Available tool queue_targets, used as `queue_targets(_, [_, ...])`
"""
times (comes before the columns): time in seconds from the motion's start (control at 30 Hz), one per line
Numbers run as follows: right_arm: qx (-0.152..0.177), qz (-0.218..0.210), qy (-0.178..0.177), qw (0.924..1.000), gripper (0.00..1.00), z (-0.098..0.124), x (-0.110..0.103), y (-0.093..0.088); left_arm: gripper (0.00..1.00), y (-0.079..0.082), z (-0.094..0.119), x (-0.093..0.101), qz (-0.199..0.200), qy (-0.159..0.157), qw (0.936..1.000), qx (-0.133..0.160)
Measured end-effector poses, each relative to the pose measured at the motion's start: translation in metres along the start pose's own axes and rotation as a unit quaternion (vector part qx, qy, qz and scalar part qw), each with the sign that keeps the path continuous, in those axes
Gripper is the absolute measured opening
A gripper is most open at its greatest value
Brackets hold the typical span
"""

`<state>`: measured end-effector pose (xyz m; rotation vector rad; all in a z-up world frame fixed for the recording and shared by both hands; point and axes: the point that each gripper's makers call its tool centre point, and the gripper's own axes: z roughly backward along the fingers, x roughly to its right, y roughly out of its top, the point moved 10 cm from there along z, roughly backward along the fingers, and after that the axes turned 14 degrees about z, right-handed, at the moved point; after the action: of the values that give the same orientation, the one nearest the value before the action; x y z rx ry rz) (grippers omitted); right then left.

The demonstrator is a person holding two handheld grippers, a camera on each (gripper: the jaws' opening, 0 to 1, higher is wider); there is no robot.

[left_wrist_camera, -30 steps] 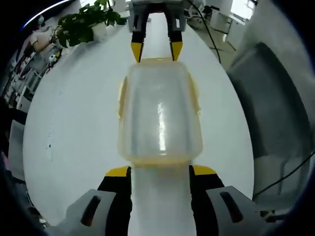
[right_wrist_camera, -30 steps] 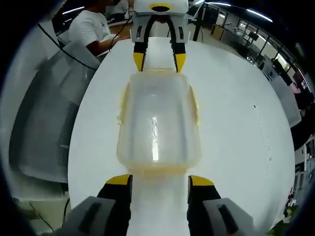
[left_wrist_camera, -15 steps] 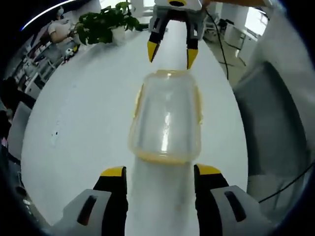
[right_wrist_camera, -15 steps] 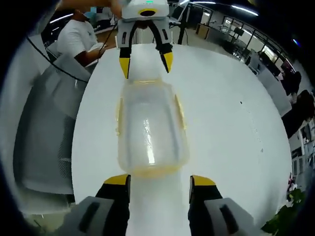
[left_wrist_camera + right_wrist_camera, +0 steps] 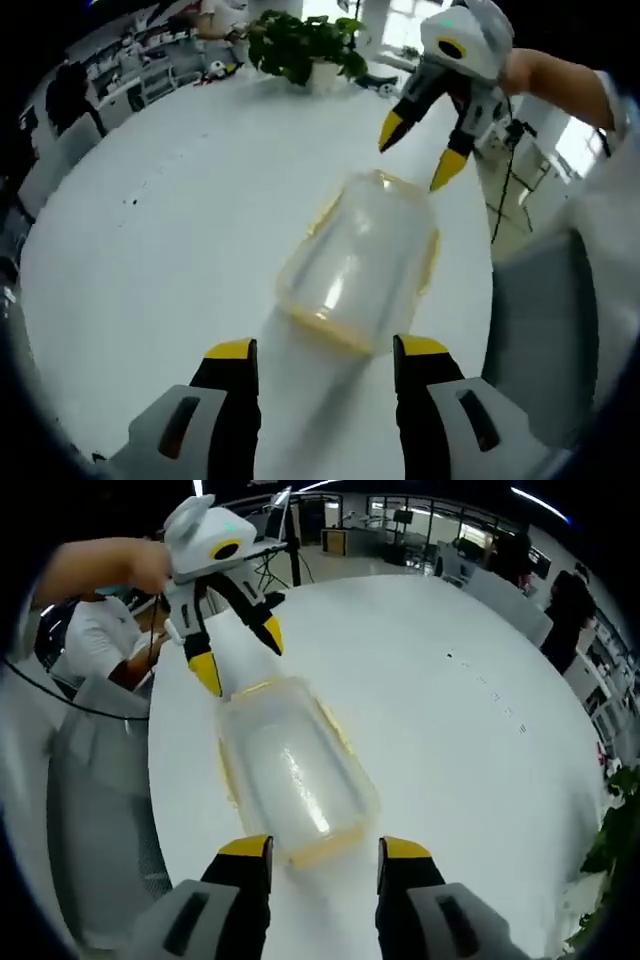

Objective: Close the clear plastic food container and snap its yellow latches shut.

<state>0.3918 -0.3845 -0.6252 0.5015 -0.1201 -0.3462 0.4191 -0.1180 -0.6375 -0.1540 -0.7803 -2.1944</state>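
Observation:
A clear plastic food container (image 5: 360, 262) with a yellow rim lies on the round white table (image 5: 160, 230), its lid down on it. In the left gripper view my left gripper (image 5: 326, 350) is open just short of its near end, touching nothing. My right gripper (image 5: 418, 150) hovers open above its far end, held by a hand. In the right gripper view the container (image 5: 295, 770) runs diagonally. My right gripper (image 5: 325, 848) is open at the near end, and the left gripper (image 5: 238, 655) is open over the far end. Yellow side latches (image 5: 335, 730) lie flat against the walls.
A potted plant (image 5: 305, 45) stands at the table's far edge. A grey chair (image 5: 545, 330) sits close to the table's side, also seen as a grey chair (image 5: 90, 810). A seated person in a white shirt (image 5: 95, 640) is beyond it.
Both grippers have drawn back and lifted away from the container's ends, and both views have swung sideways. The container has stayed on the table.

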Motion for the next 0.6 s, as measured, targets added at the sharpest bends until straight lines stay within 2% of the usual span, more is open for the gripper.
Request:
queue_targets(0.13, [0.005,-0.046,-0.022,0.9987,0.36,-0.002,0.002,-0.002,0.51,-0.002,-0.004,0.002,0.060,0.001,0.9982,0.011])
queue_targets(0.2, [0.005,-0.078,-0.029,0.9965,0.39,-0.004,0.003,-0.002,0.50,-0.003,-0.006,0.005,0.090,-0.012,0.9958,0.010])
queue_targets(0.27, [0.000,-0.101,-0.039,0.9942,0.42,-0.005,0.004,-0.003,0.50,-0.002,-0.009,0.008,0.130,-0.011,0.9912,0.022])
queue_targets(0.33, [0.003,-0.126,-0.048,0.9908,0.41,-0.006,0.005,-0.003,0.50,-0.003,-0.011,0.006,0.151,0.006,0.9881,0.026])
queue_targets(0.4, [0.009,-0.179,-0.054,0.9824,0.41,-0.008,0.006,-0.003,0.48,-0.004,-0.015,0.007,0.159,0.012,0.9869,0.026])
queue_targets(0.47, [0.023,-0.211,-0.051,0.9758,0.40,-0.010,0.004,-0.002,0.49,-0.005,-0.018,0.008,0.183,0.027,0.9824,0.030])
queue_targets(0.5, [0.021,-0.221,-0.046,0.9741,0.39,-0.012,0.003,-0.001,0.49,-0.006,-0.019,0.008,0.195,0.029,0.9800,0.029])
queue_targets(0.6, [0.015,-0.218,-0.047,0.9747,0.40,-0.017,0.001,0.003,0.51,-0.006,-0.022,0.010,0.199,0.031,0.9792,0.028])
